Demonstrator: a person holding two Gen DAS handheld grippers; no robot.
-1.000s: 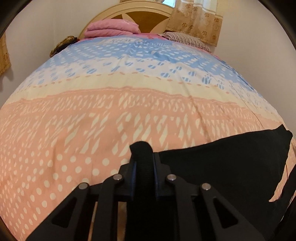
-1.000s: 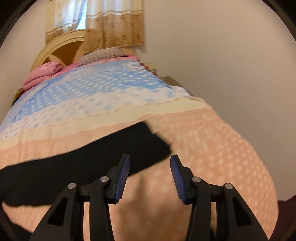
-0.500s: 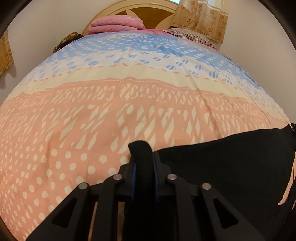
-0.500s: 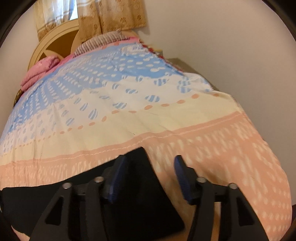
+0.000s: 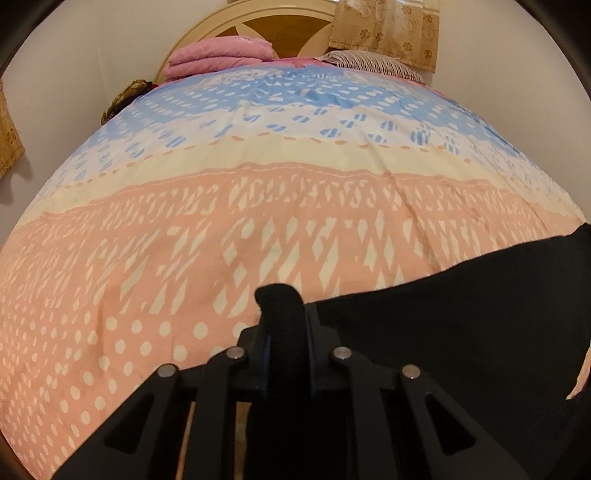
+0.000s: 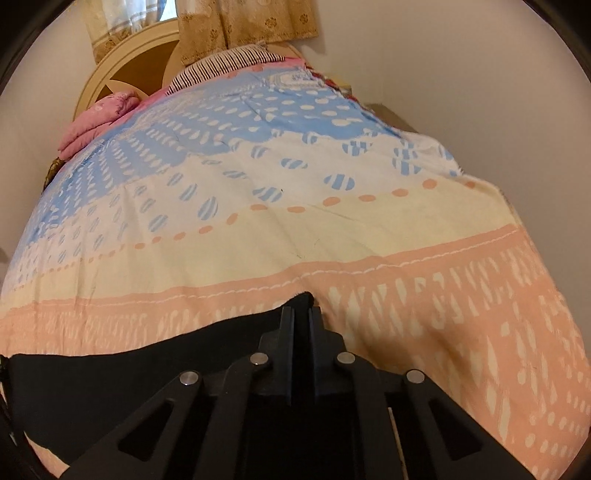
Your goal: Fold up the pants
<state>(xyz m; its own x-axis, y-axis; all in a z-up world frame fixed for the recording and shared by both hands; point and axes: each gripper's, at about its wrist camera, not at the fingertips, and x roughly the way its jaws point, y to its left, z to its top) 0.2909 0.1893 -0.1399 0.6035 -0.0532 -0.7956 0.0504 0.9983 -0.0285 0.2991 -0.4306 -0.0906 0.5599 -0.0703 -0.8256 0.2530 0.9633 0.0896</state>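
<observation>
Black pants [image 5: 461,314] lie stretched across the near part of the patterned bedspread [image 5: 258,192]. My left gripper [image 5: 282,321] is shut on one end of the pants, with a fold of black cloth sticking up between the fingers. In the right wrist view the pants [image 6: 110,380] run off to the left. My right gripper [image 6: 301,314] is shut on the other corner of the pants, whose tip pokes out above the fingers. Both grippers sit low over the bedspread [image 6: 332,229].
A folded pink blanket [image 5: 218,55] and a striped pillow [image 5: 369,61] lie at the head of the bed by a wooden headboard [image 5: 280,26]. A curtain [image 6: 243,26] hangs behind. A wall [image 6: 461,74] runs close along the bed's right side.
My right gripper moved forward over the pants' corner and closed on it; it was open a second ago. My left gripper kept its hold while its view shifted slightly.
</observation>
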